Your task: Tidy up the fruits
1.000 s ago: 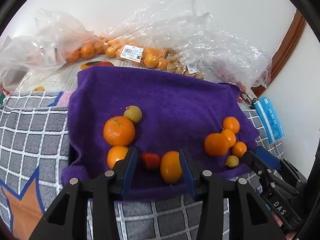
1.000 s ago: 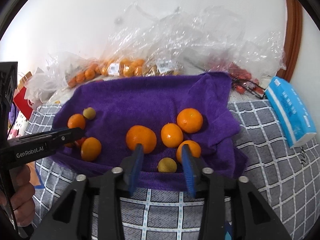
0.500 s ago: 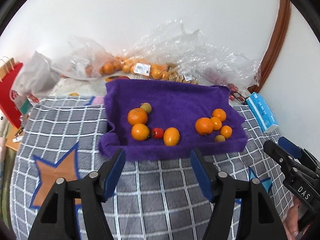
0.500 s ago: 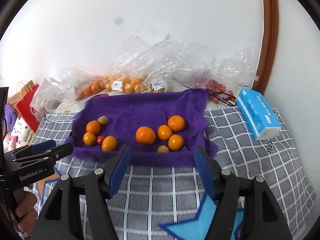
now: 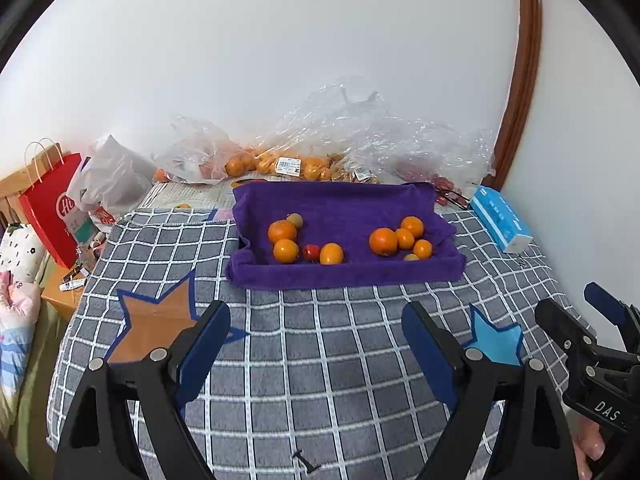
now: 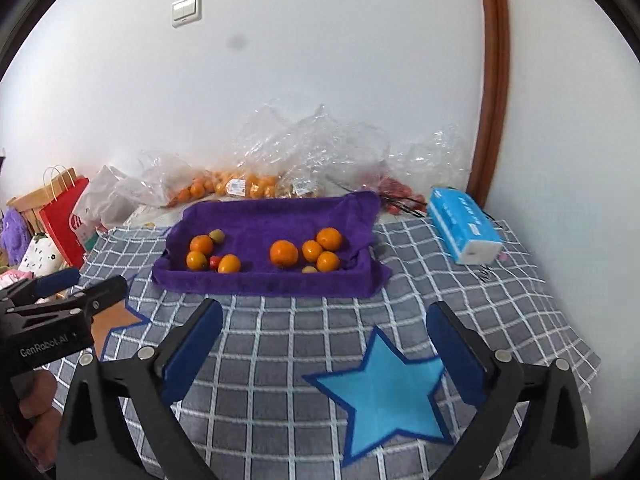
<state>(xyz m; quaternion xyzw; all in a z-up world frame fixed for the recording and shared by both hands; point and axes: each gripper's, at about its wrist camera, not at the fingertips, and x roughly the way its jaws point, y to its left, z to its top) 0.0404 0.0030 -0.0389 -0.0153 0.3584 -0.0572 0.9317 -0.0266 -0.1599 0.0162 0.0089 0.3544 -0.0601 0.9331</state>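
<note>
From the left wrist view, a fuzzy purple towel (image 5: 344, 240), folded up at its edges like a shallow tray, lies on a grey quilted blanket (image 5: 320, 360) with a white grid and felt star patches. On the towel's left half sit three round oranges (image 5: 282, 231), a small red fruit (image 5: 310, 252) and one yellowish-green fruit (image 5: 295, 220); on its right half, four more oranges touch in a cluster (image 5: 400, 239) with a tiny yellow fruit at its front. Behind the towel, crinkled clear plastic bags (image 5: 304, 160) hold more oranges and carry white price stickers too small to read. The left gripper (image 5: 316, 344) hovers in front of the towel, its blue-padded jaws spread wide and holding nothing. Right of the towel, the right gripper (image 5: 584, 312) shows "DAS" on its black body.

From the right wrist view, the right gripper (image 6: 324, 340) also hangs in front of the towel (image 6: 272, 240), jaws wide apart and empty, above a blue star patch (image 6: 388, 392). The left gripper (image 6: 60, 292), left of the towel, reads "GenRobot.AI". A blue tissue pack (image 6: 464, 228) lies right of the towel
</note>
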